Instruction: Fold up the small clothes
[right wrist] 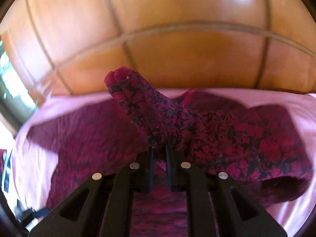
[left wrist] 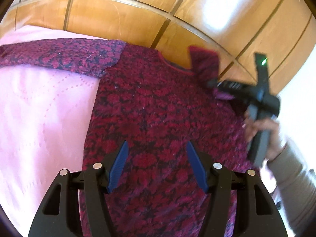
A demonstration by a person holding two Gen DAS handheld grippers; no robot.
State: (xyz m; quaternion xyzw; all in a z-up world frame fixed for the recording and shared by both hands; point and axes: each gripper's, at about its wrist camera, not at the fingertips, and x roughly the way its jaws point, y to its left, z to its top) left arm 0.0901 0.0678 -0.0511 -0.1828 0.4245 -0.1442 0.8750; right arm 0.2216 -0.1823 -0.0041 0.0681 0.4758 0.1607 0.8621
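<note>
A small knitted sweater (left wrist: 158, 108) in red, magenta and dark pattern lies flat on a pink cloth (left wrist: 39, 108). Its left sleeve (left wrist: 59, 59) stretches out to the left. My left gripper (left wrist: 157, 148) is open and empty, hovering over the lower body of the sweater. My right gripper (left wrist: 215, 86) is at the sweater's right shoulder, shut on the right sleeve (left wrist: 205, 61) and lifting it. In the right wrist view the right gripper (right wrist: 159, 148) pinches the sleeve (right wrist: 138, 98), which stands up ahead of the fingers, cuff uppermost.
The pink cloth (right wrist: 300, 114) covers a wooden table with a glass top whose curved edge (left wrist: 118, 0) runs beyond the sweater. A hand in a grey sleeve (left wrist: 286, 167) holds the right gripper. Wooden panels (right wrist: 177, 9) lie behind.
</note>
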